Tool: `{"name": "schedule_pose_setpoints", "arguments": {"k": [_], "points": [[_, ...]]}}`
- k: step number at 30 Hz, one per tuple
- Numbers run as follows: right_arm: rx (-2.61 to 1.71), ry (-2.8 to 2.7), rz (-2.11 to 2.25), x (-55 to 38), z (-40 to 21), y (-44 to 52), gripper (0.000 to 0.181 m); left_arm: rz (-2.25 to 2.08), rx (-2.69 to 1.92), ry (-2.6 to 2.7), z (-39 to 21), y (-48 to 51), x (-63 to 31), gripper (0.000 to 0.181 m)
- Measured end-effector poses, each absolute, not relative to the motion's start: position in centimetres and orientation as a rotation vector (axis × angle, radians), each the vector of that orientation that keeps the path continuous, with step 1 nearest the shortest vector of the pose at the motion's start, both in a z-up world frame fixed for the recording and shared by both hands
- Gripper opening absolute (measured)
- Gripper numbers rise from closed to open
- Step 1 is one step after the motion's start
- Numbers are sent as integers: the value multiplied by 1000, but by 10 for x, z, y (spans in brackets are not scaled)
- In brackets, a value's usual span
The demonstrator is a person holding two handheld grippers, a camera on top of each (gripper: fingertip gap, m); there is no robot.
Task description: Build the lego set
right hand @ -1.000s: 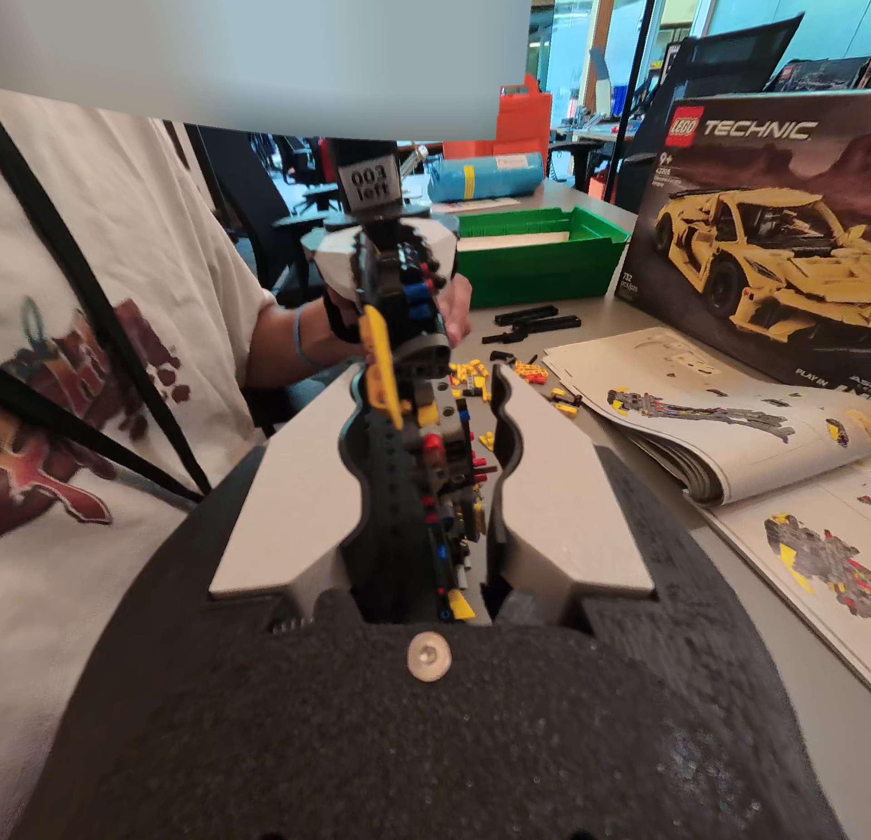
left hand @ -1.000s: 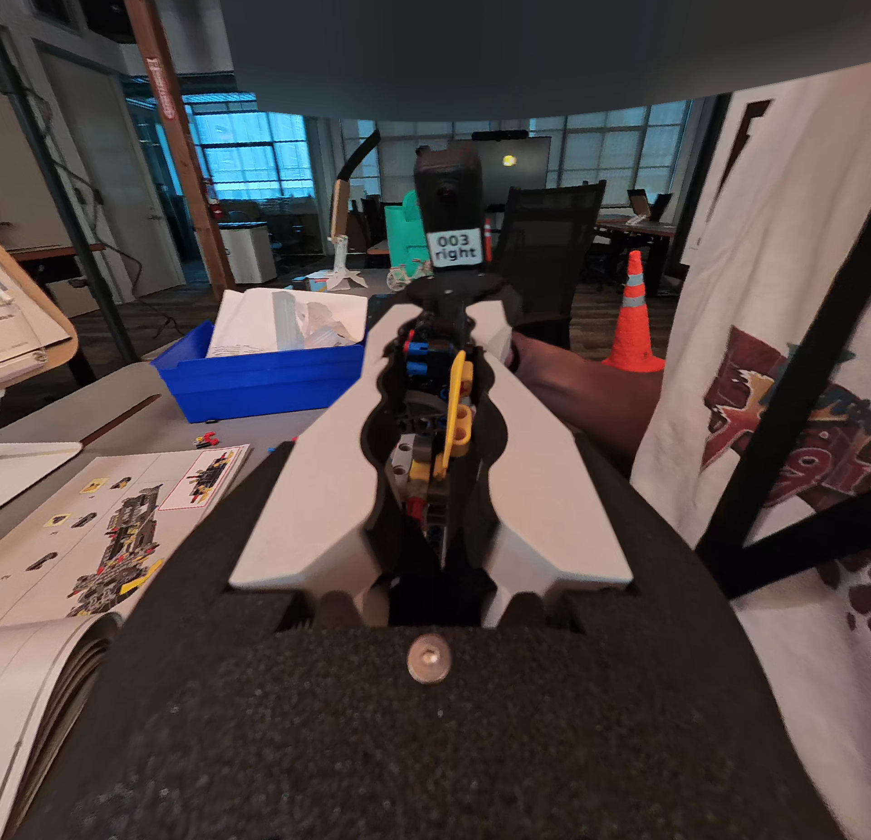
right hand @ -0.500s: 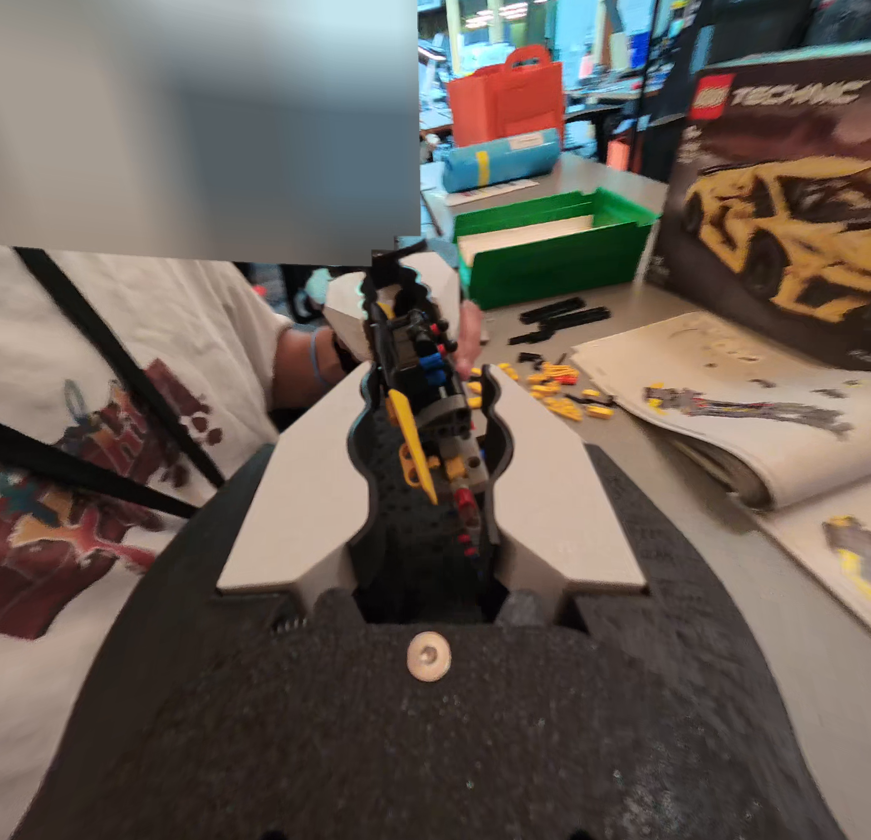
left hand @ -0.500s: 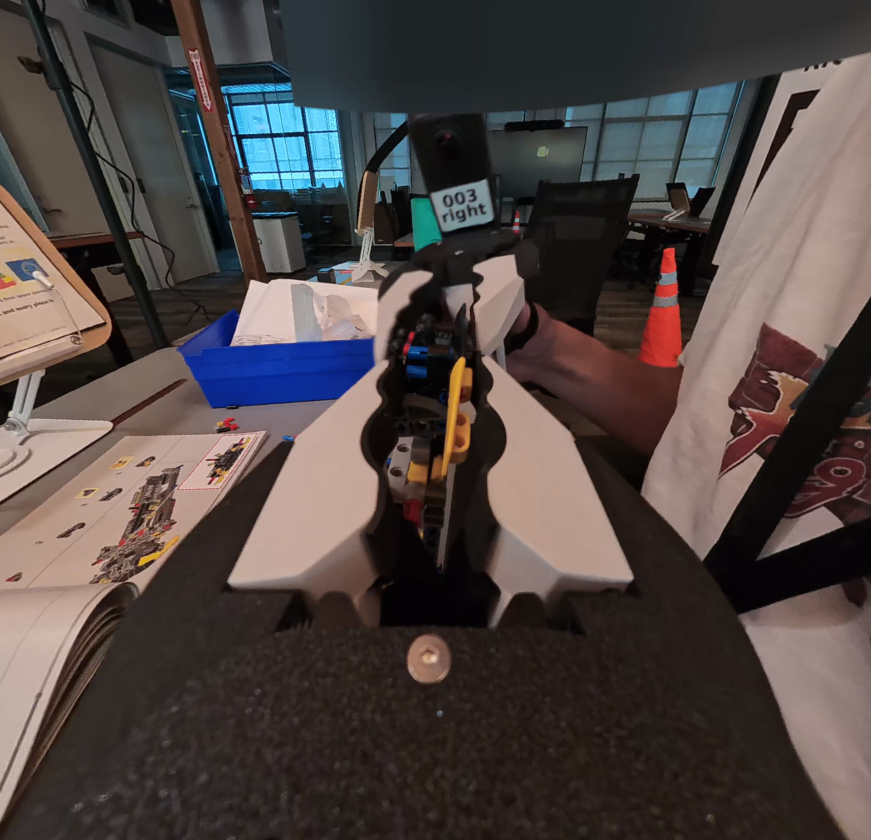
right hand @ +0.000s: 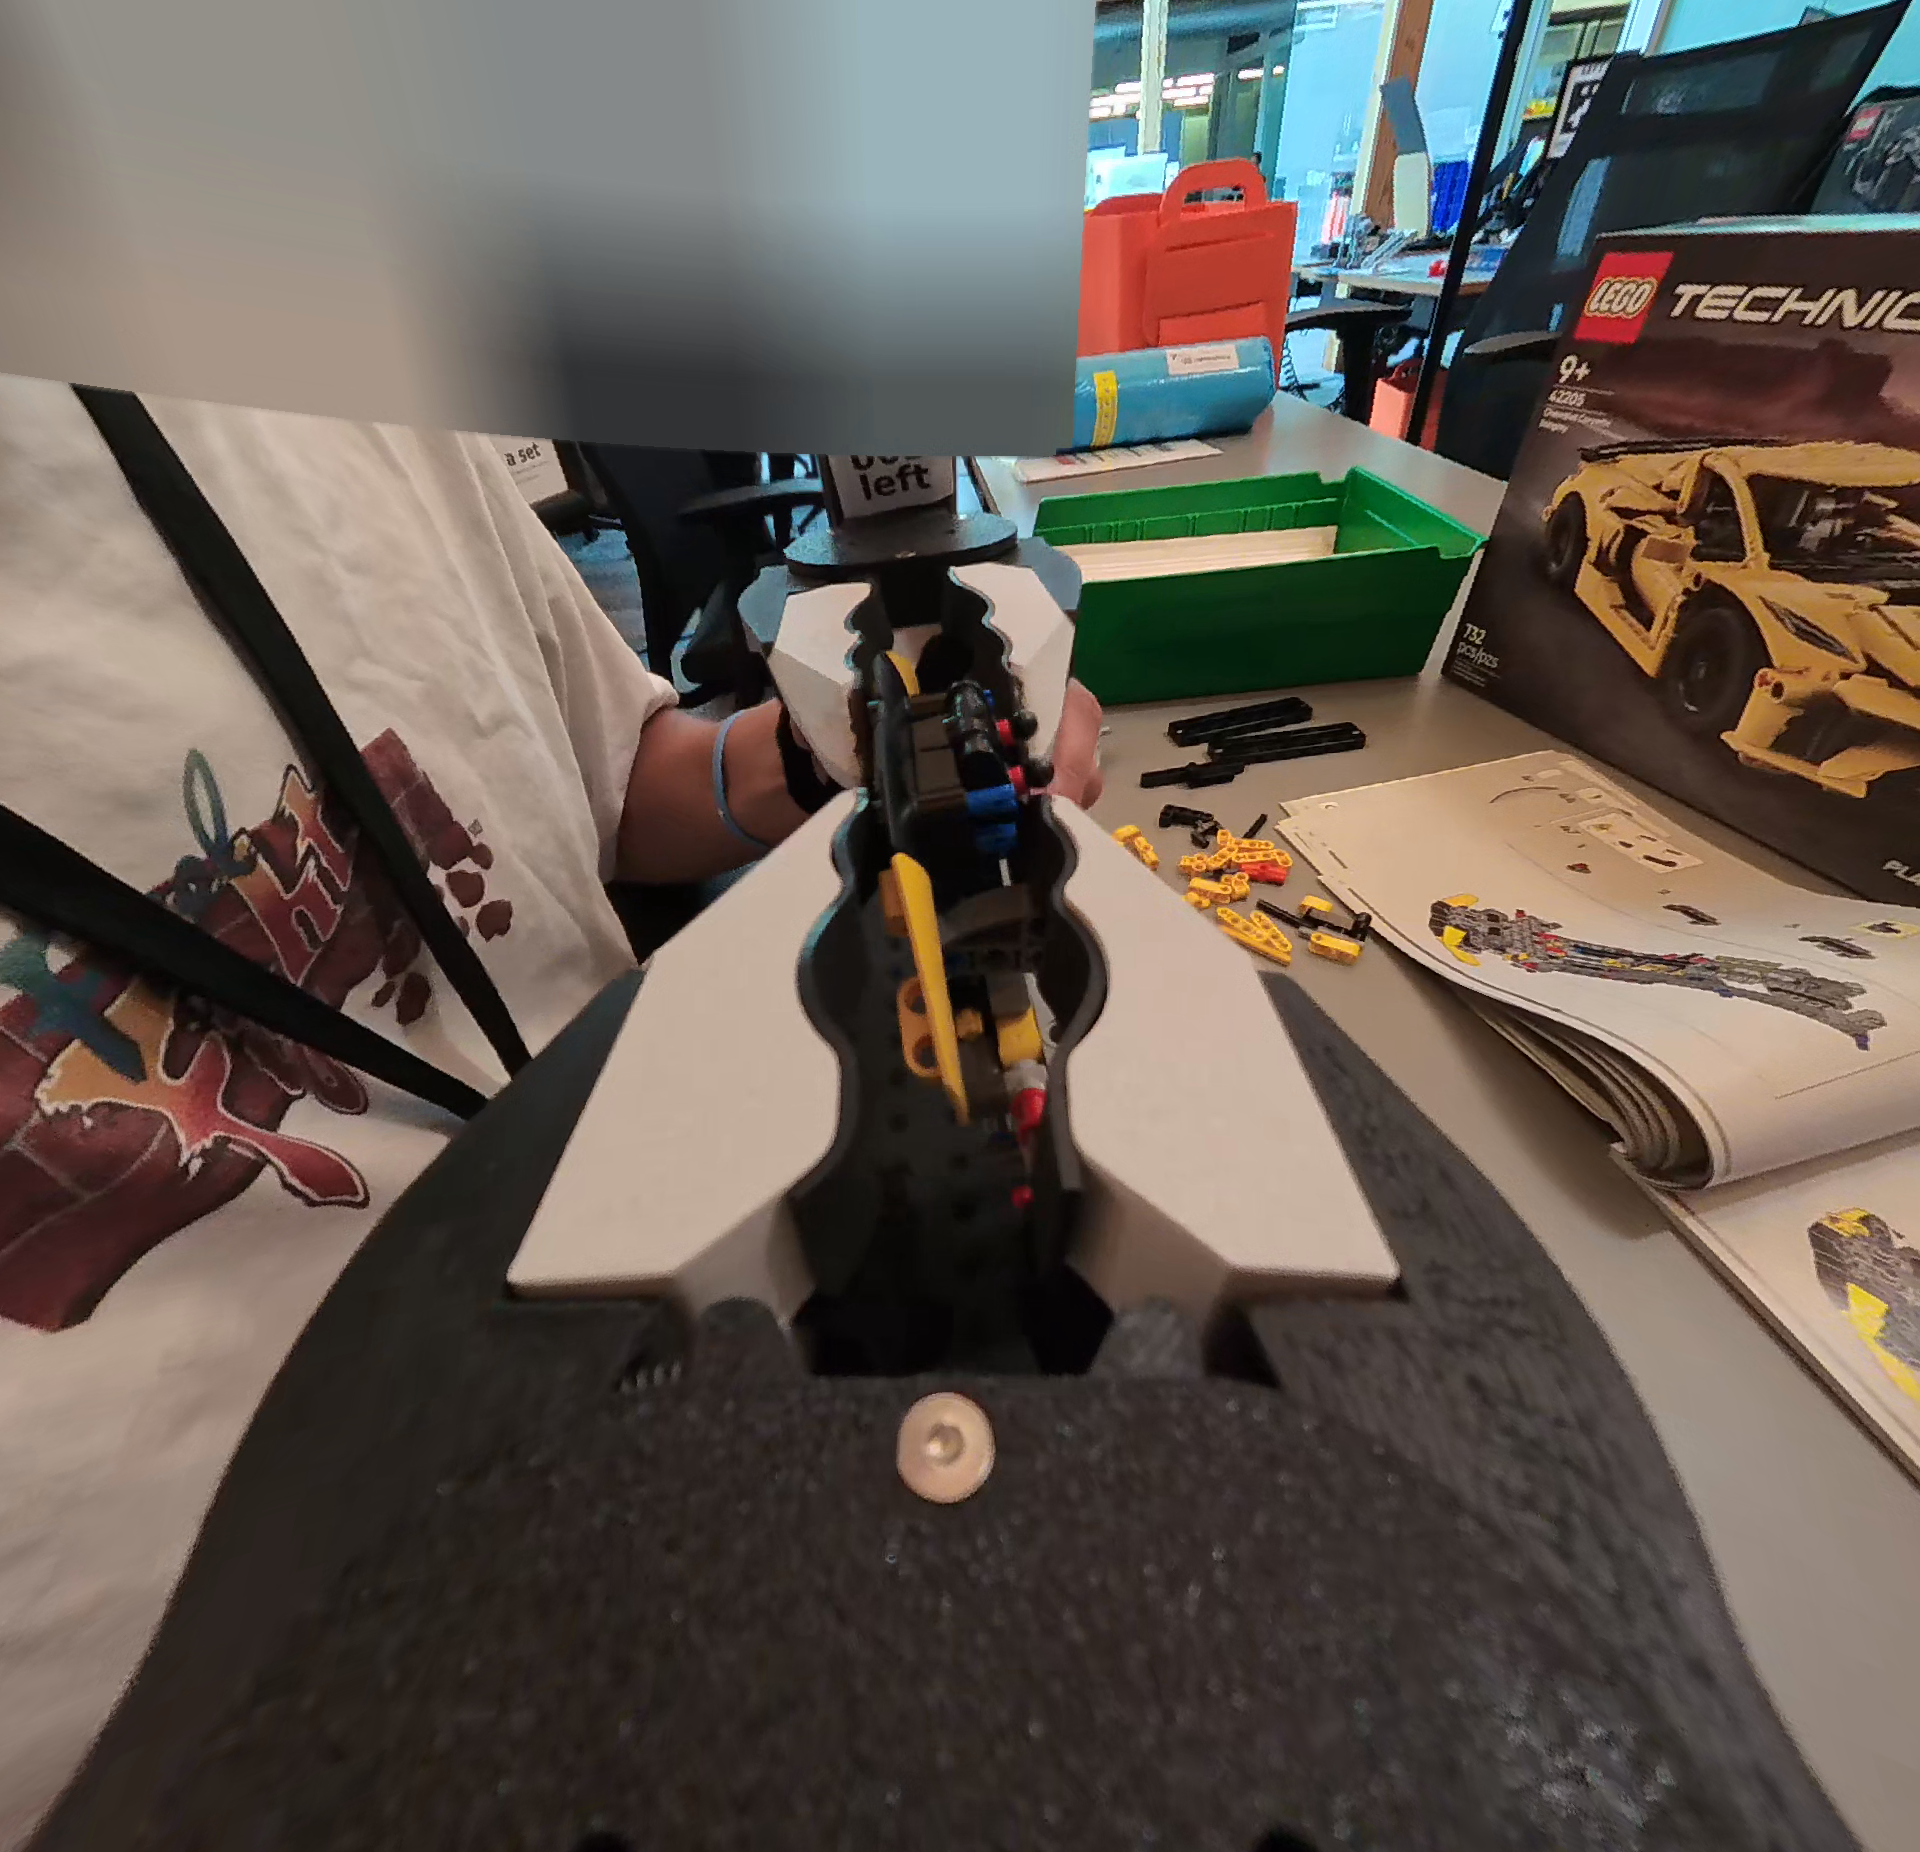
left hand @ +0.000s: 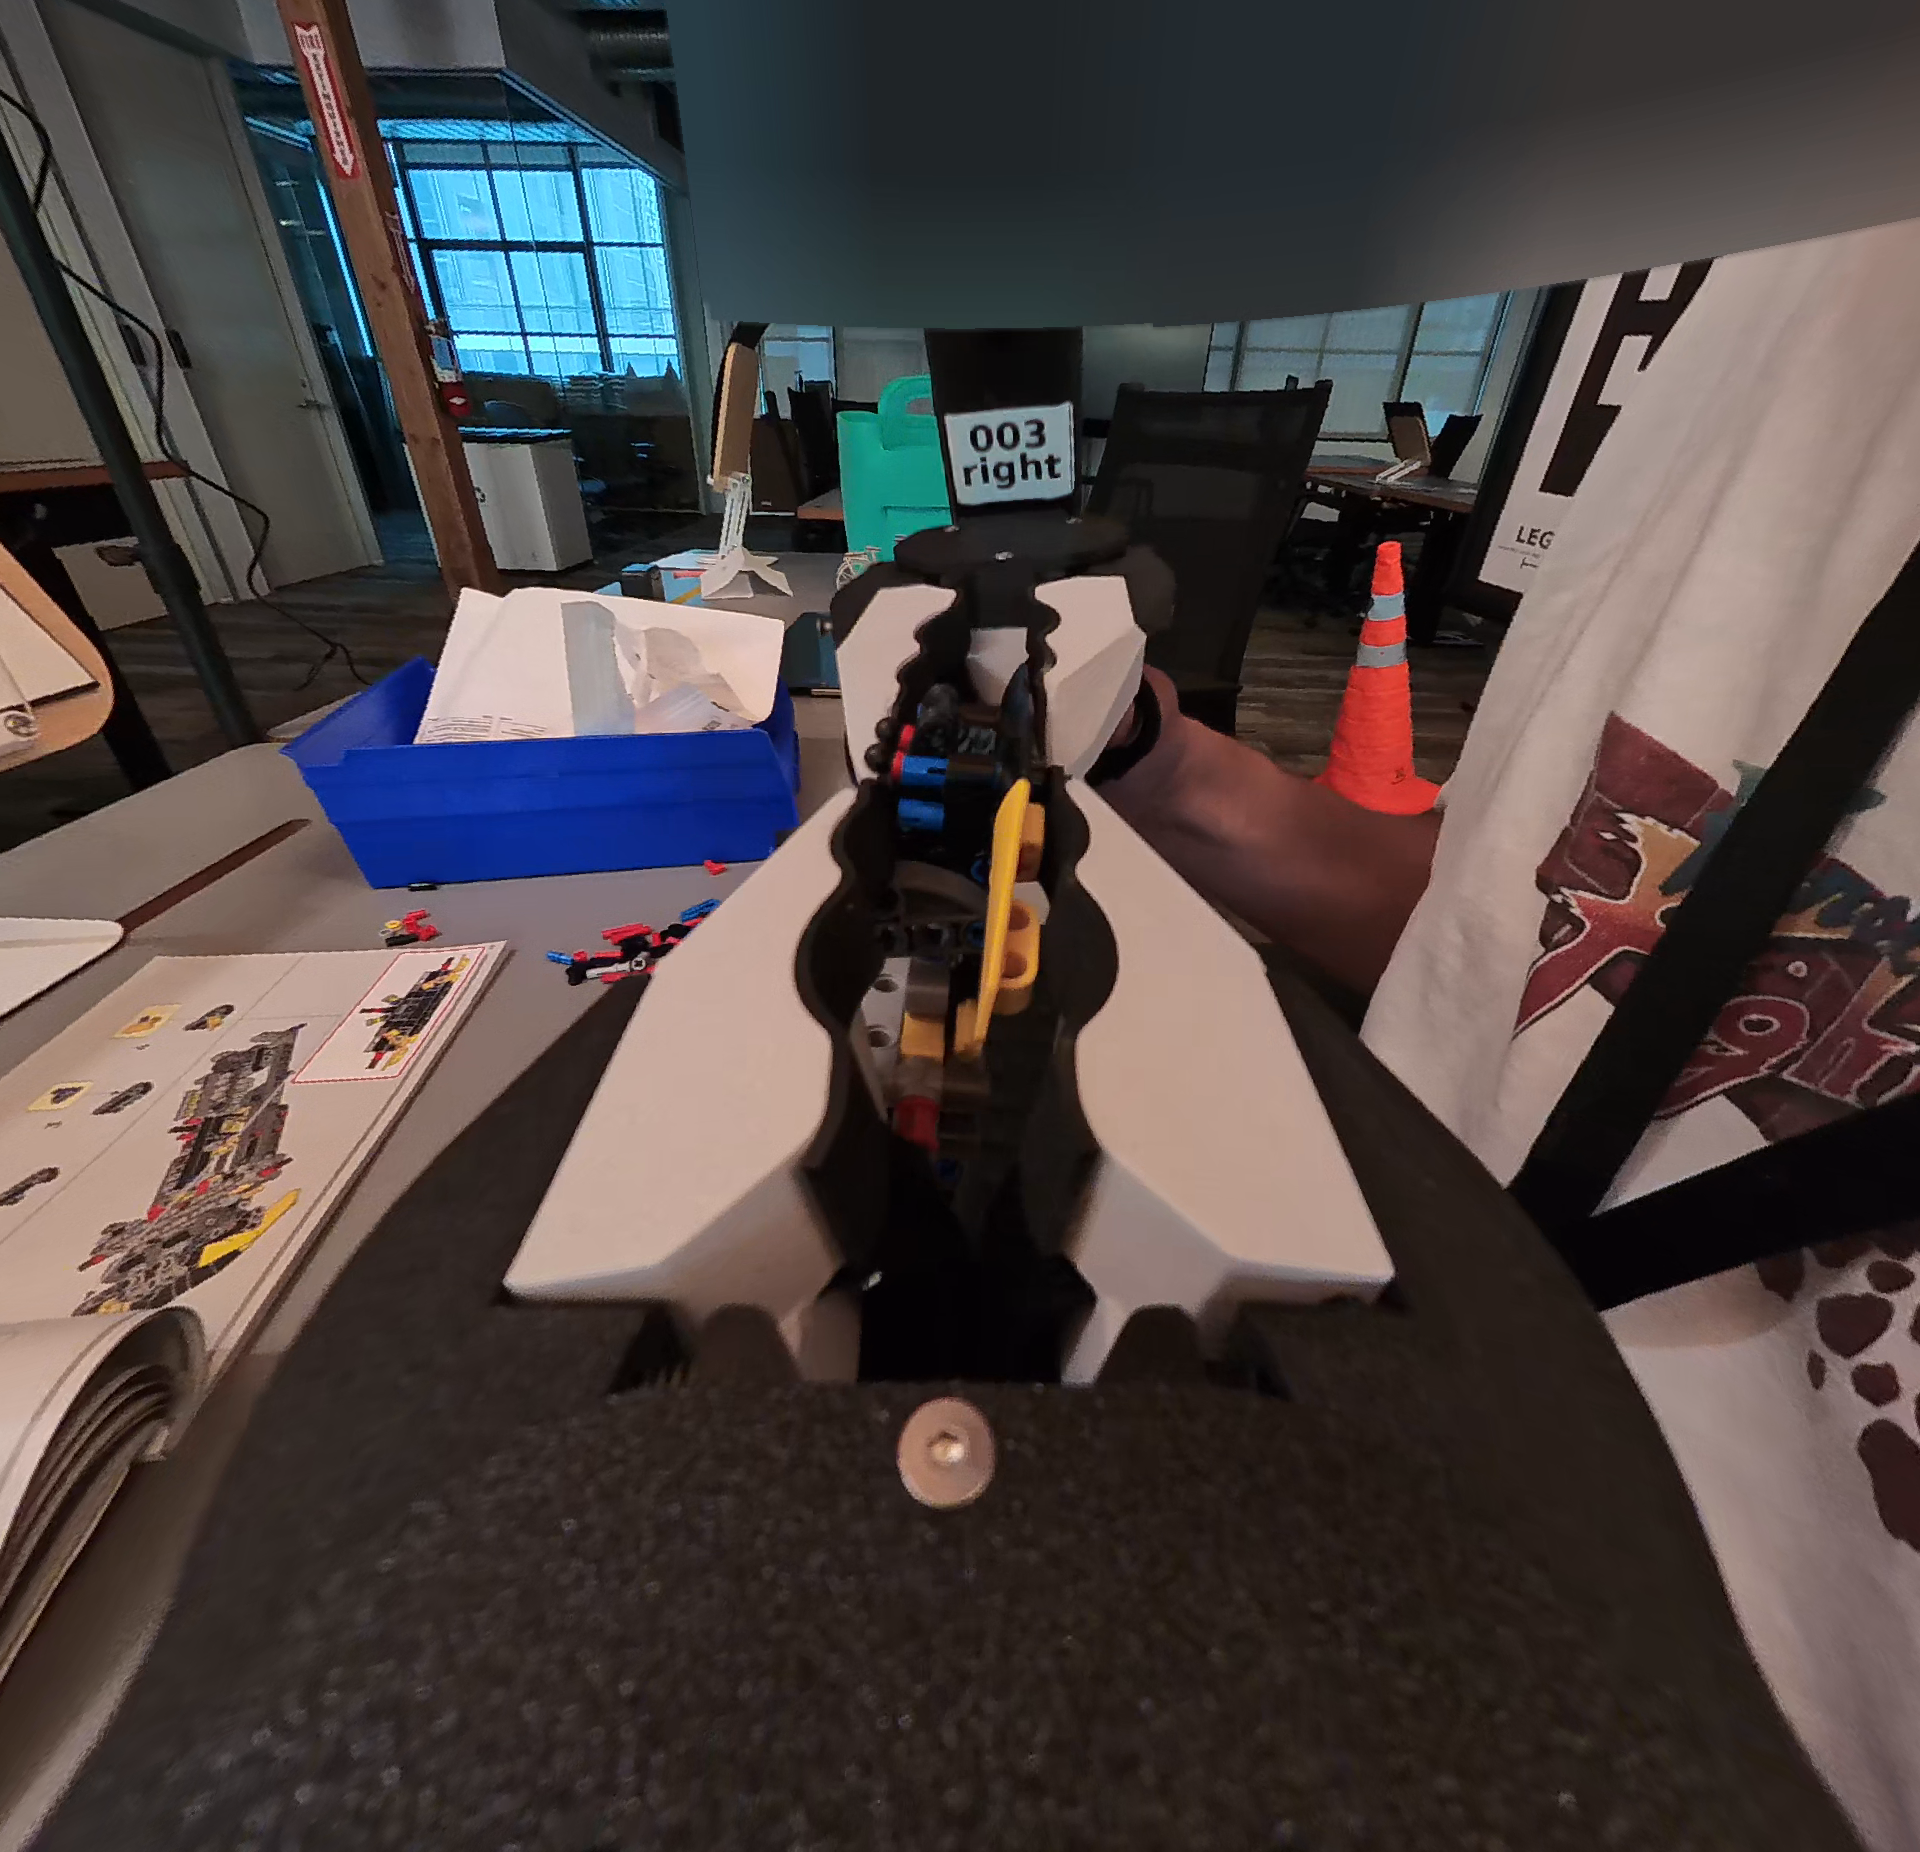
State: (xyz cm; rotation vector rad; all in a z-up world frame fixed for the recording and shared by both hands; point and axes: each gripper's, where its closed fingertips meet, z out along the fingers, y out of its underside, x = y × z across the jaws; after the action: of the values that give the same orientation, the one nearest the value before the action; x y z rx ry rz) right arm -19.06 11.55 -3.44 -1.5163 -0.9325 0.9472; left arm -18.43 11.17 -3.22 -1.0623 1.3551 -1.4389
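Midair, both grippers pinch one partly built lego model [left hand: 961, 929] from opposite ends: left gripper [left hand: 956, 815] near, right gripper [right hand: 951, 815] facing it. Loose yellow pieces [right hand: 1242, 893] lie on the worktop [right hand: 1434, 722] beside an open instruction booklet [right hand: 1621, 961].

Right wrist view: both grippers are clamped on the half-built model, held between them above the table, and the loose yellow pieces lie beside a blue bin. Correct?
Not quite: the bin near the loose yellow pieces is green, as the right wrist view shows. The rest holds: the left gripper and right gripper both clamp the half-built model above the table.
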Motion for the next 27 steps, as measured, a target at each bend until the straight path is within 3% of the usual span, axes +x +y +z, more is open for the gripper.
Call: {"name": "schedule_pose_setpoints", "arguments": {"k": [27], "points": [[-1531,-936,918,-194,-34,116,27,-1328,-1071,1356,-31,113,-190,24]]}}
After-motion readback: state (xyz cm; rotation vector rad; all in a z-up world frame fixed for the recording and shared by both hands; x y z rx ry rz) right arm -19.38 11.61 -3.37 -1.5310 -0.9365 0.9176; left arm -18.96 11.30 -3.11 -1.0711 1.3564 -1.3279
